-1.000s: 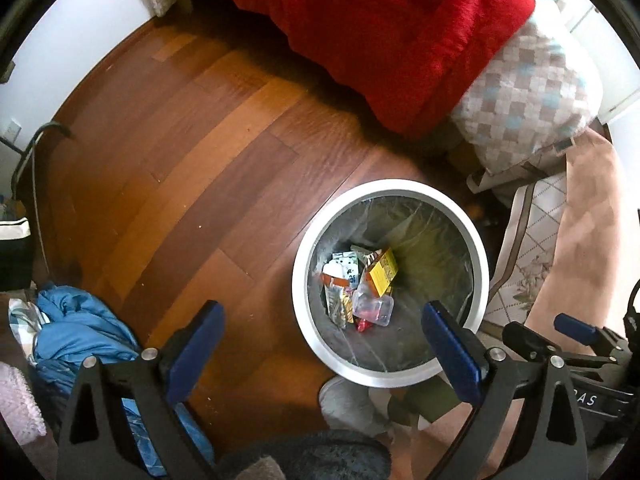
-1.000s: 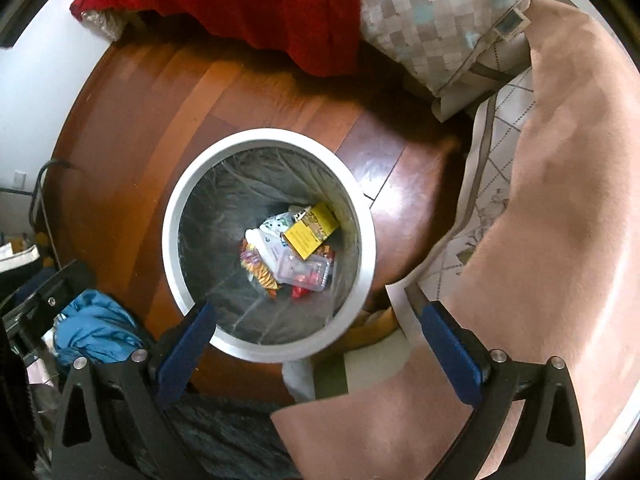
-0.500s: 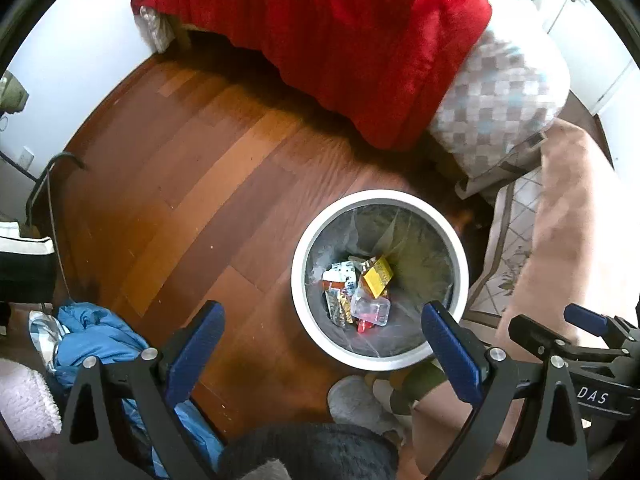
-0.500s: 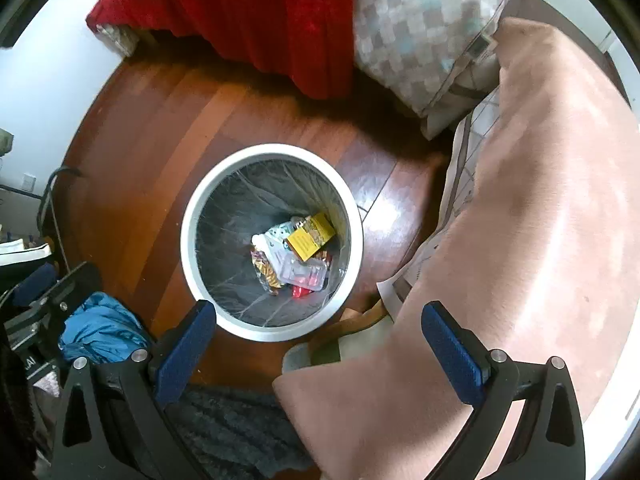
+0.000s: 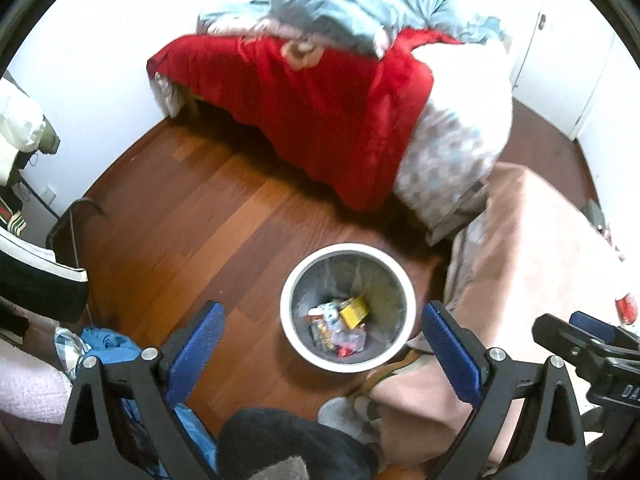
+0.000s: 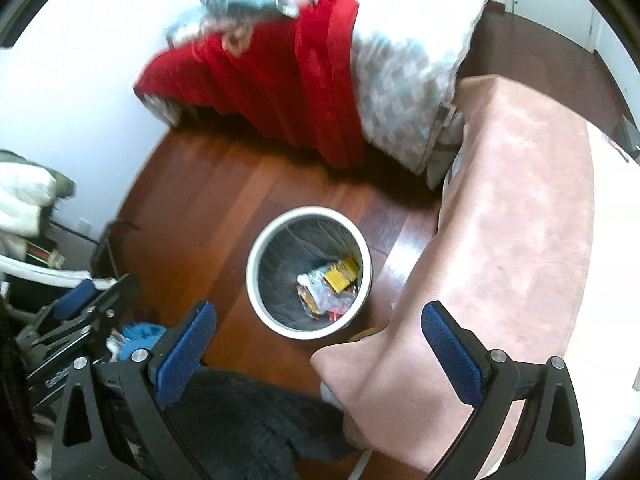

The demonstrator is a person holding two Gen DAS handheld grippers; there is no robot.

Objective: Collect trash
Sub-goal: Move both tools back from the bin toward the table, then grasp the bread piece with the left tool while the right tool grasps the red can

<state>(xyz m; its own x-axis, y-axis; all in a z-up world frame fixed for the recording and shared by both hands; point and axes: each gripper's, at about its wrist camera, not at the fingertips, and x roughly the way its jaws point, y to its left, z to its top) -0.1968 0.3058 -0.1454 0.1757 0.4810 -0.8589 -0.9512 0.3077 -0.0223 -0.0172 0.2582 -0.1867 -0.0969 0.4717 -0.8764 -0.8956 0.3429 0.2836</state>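
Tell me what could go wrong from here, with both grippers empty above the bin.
Both views are motion-blurred, so a small scrap could be missed. The red can sits at the frame edge on the pink blanket, easy to overlook or tip when grasped. Clothing on the floor, like the blue garment, might be mistaken for trash beside the trash bin.

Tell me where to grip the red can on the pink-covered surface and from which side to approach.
Grip the red can across its round body, probably with the right gripper, open and nearer. It looks upright on the pink cover, so come in level from the side; its far side is cut off.

left hand-held gripper (image 5: 320,344) spread empty, right hand-held gripper (image 6: 318,342) likewise
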